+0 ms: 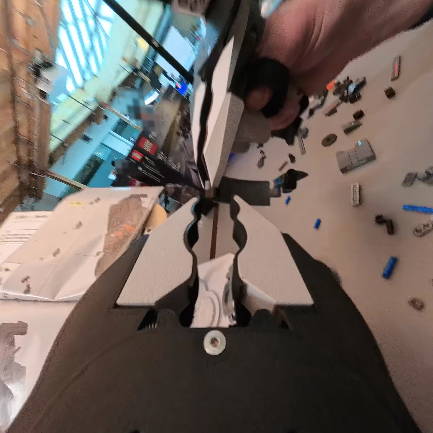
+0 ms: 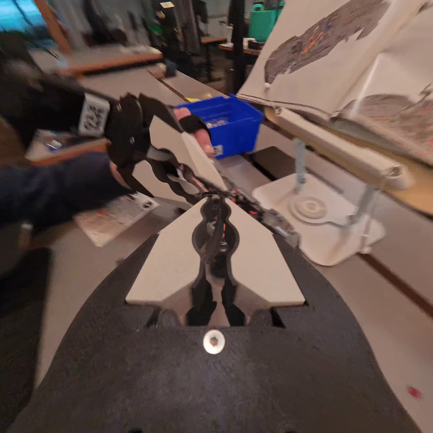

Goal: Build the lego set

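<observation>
Both grippers meet tip to tip over the table, which suggests that a small part is being joined to, or passed between, the two.

In the left wrist view the left gripper [image 1: 216, 199] has its jaws spread apart, with a clear gap between the white fingers [image 1: 164, 253]. Just beyond its tips the right gripper [image 1: 207, 185] comes down from the far side, its fingers pressed nearly together on what looks like a tiny pale piece [image 1: 207, 184]; the blur leaves its exact kind unclear. A dark plate-like piece [image 1: 246, 194] lies just behind the meeting point.

The right wrist view shows the right gripper's jaws close together around a dark, blurred assembly [image 2: 214, 234], probably part of the lego build with orange bits showing; the left gripper [image 2: 210, 187] reaches in from the left.

Loose lego pieces [image 1: 356, 157] lie scattered on the right of the table, blue pins [image 1: 389, 267] among them, within easy reach. An instruction booklet [image 1: 77, 236] lies open to the left, a second one [image 2: 339, 46] is propped on a stand, presumably for easy reading, and a blue bin [image 2: 234, 124] sits far behind.
</observation>
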Demonstrator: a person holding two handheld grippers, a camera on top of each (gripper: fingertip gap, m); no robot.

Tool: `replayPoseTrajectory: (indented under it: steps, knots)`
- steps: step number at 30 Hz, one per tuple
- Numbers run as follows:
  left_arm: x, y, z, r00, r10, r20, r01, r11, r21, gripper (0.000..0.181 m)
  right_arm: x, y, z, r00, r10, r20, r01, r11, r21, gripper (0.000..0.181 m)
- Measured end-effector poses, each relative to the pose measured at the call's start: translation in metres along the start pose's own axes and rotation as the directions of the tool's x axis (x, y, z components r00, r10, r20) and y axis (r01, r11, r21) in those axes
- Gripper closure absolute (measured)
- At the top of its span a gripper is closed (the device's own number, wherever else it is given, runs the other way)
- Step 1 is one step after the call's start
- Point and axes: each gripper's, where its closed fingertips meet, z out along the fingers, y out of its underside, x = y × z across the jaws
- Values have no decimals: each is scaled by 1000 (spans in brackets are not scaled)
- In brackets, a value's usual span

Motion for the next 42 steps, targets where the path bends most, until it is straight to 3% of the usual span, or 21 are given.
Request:
replayPoseTrajectory:
  steps: [4, 7, 10, 16, 20, 28, 42]
  knots:
    - [5, 51, -8, 979, -135, -155, 107, 979, -176, 157, 9, 22, 13, 935, -319, -157, 291, 940, -180, 177]
    - [20, 87, -12, 916, -308, -257, 216, 918, -331, 162, 5, 44, 31, 813, -557, -169, 484, 808, -335, 176]
    - [42, 125, -12, 894, -330, -303, 150, 857, -492, 174, 0, 69, 52, 691, -712, -127, 596, 661, -456, 177]
    - [50, 134, -19, 853, -412, -319, 167, 797, -581, 181, -4, 104, 77, 354, -933, -69, 752, 327, -572, 177]
    - [56, 139, -21, 836, -437, -332, 160, 773, -614, 181, -4, 115, 84, 259, -965, -49, 766, 236, -597, 176]
    - [65, 136, -23, 777, -526, -347, 204, 731, -652, 180, 6, 119, 92, 252, -960, -119, 752, 272, -601, 177]
    - [72, 139, -25, 739, -573, -354, 214, 698, -684, 181, 5, 128, 98, 338, -926, -167, 727, 370, -578, 176]
